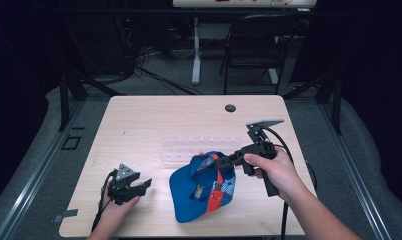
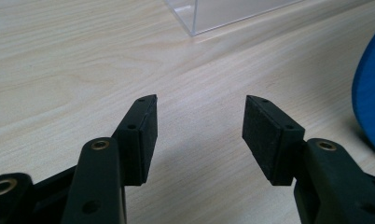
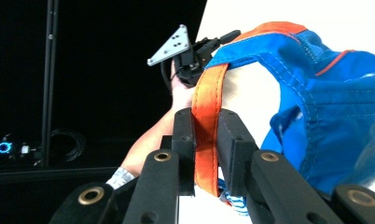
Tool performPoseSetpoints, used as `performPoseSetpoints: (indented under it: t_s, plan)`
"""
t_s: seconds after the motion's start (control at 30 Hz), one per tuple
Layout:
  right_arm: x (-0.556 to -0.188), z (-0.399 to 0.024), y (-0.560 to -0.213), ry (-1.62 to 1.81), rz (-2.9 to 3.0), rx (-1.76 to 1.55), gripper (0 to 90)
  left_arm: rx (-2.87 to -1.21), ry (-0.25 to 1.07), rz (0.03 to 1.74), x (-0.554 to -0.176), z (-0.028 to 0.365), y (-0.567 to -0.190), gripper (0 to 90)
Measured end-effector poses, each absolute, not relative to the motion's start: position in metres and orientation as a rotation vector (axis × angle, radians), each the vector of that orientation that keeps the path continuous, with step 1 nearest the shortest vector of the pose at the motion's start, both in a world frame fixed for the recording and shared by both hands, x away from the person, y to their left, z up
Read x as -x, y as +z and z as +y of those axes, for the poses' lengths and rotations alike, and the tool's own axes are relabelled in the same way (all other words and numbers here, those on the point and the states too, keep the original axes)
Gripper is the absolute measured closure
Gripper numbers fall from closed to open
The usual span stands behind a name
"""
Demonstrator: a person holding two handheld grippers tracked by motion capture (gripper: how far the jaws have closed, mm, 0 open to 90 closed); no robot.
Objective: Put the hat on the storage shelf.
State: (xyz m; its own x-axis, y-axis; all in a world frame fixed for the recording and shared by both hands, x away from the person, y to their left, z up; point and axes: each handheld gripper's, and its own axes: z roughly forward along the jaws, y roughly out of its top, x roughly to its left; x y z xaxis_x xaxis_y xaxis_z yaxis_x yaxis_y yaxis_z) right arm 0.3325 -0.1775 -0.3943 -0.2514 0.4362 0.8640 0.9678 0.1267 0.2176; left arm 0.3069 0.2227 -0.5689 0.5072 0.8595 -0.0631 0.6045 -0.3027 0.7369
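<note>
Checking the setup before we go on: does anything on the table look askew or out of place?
Only the blue cap: it lies upside down, crumpled, lifted by its orange strap, which the right gripper pinches. The left gripper rests open beside it.

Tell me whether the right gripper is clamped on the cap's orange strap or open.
Clamped. In the right gripper view the right gripper has both black jaws pressed flat against the orange strap of the blue cap.

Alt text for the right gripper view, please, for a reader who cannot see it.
The right gripper pinches the orange strap of a blue cap between its two black fingers. Beyond it, the person's other hand holds the left gripper at the pale table's edge, against a dark background.
</note>
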Motion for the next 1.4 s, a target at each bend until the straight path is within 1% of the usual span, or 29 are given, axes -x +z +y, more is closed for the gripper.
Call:
performPoseSetpoints:
  t_s: [0.4, 0.73, 1.4]
  plan:
    - [-0.329, -0.175, -0.377, -1.125, -1.773, 1.323, 78.4, -2.028, 0.450, 1.193, -0.307, 0.222, -0.569, 45.8]
    - [-0.329, -0.189, -0.368, -1.181, -1.755, 1.357, 78.4, -2.030, 0.451, 1.191, -0.307, 0.222, -0.569, 45.8]
    - [-0.339, -0.203, -0.360, -1.279, -1.692, 1.427, 78.4, -2.032, 0.449, 1.192, -0.307, 0.221, -0.569, 45.8]
